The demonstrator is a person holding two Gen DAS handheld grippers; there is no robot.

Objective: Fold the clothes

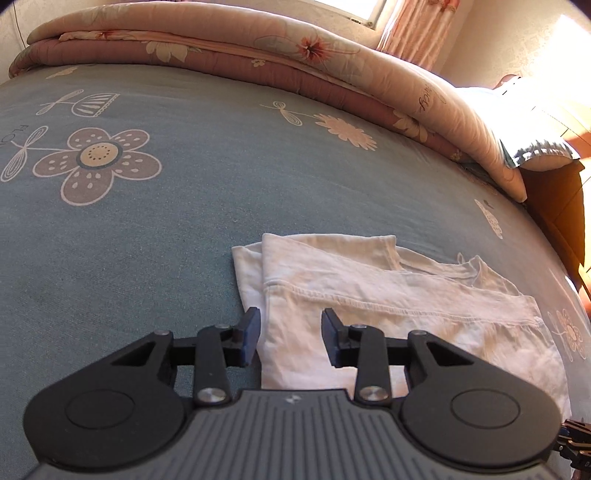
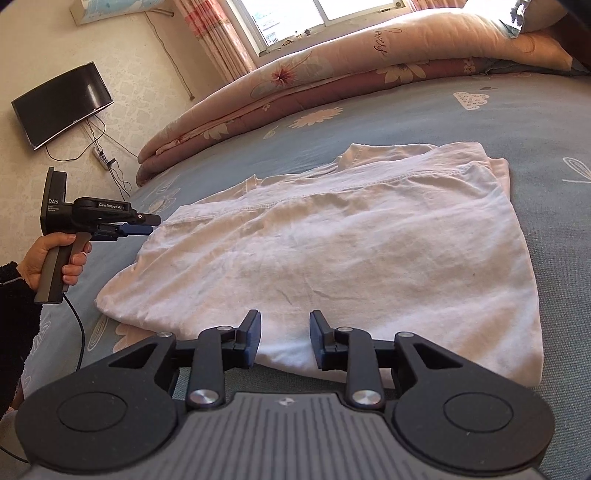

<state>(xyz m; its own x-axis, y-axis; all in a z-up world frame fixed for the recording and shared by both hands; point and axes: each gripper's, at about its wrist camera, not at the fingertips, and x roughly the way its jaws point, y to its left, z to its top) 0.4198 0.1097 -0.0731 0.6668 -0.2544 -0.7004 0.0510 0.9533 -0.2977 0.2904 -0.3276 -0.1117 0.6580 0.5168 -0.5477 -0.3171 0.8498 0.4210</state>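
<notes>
both tools gaping, grasping nothing: left tool (image 1: 290, 338) at shirt (image 2: 332, 240) edge, right tool (image 2: 284, 339) lower centre; pinch both layers evenly, then fold across bed (image 1: 147, 221).

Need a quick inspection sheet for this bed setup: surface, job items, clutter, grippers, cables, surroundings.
Surface: blue flower-print bedsheet, mostly flat.
Job's things: one white shirt, partly folded, lying flat on the sheet.
Clutter: folded floral quilt along the far edge; nothing else seen on the sheet.
Grippers: left gripper at the shirt's edge, jaws apart, nothing clamped; right gripper over the shirt's near hem, jaws apart, nothing clamped.
Cables: black cord from the left gripper's handle; wires under the wall TV to a power strip.
Surroundings: window, striped curtain, sunlit room.
</notes>
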